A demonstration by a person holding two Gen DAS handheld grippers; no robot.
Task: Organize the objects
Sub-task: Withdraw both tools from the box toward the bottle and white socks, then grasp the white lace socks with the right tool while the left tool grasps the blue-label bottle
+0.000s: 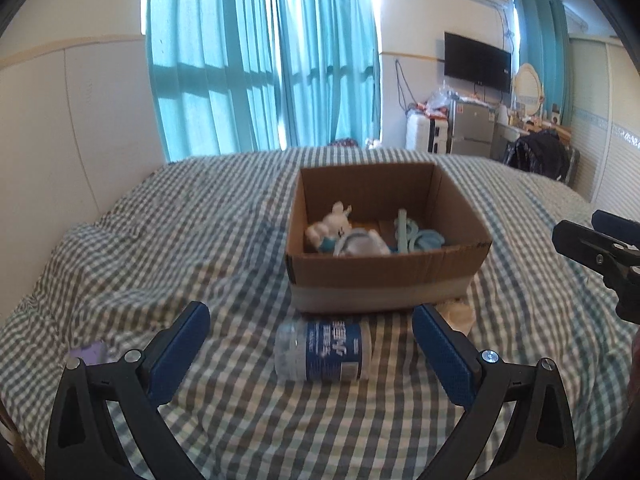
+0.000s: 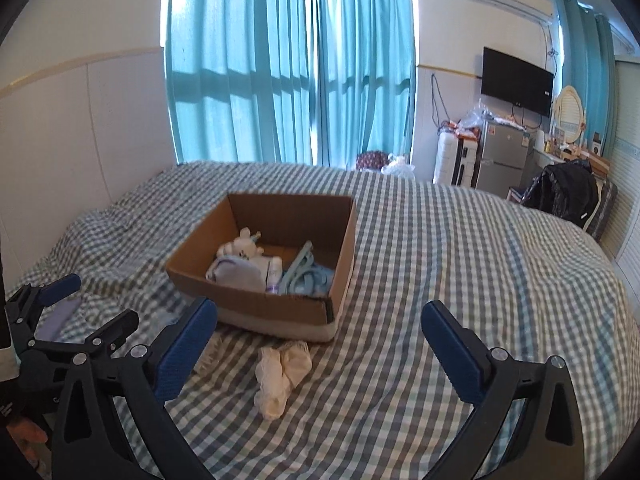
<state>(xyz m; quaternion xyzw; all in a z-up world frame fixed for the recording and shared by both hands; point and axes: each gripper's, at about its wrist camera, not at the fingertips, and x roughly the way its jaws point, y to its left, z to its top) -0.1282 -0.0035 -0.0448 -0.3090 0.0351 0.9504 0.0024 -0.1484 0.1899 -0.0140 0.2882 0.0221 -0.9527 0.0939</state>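
Left wrist view: my left gripper (image 1: 310, 354), wide open and empty, frames the bottle (image 1: 324, 350) for boxing (image 1: 384, 276); right gripper (image 2: 320, 346), equally agape, awaits the socks (image 2: 282, 376).

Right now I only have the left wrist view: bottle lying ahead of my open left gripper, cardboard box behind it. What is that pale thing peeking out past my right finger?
Observer: A crumpled pair of white socks, lying on the checked bedspread in front of the cardboard box, apart from it.
Operator: Is my right gripper lined up with them?
Observer: Roughly. The right gripper is open and empty, with the socks between its fingers but nearer the left finger.
Operator: Anything in the box I can't see?
Observer: Behind the plush toy and grey cloth lies a small white bottle with a purple base, beside the light-blue hangers.
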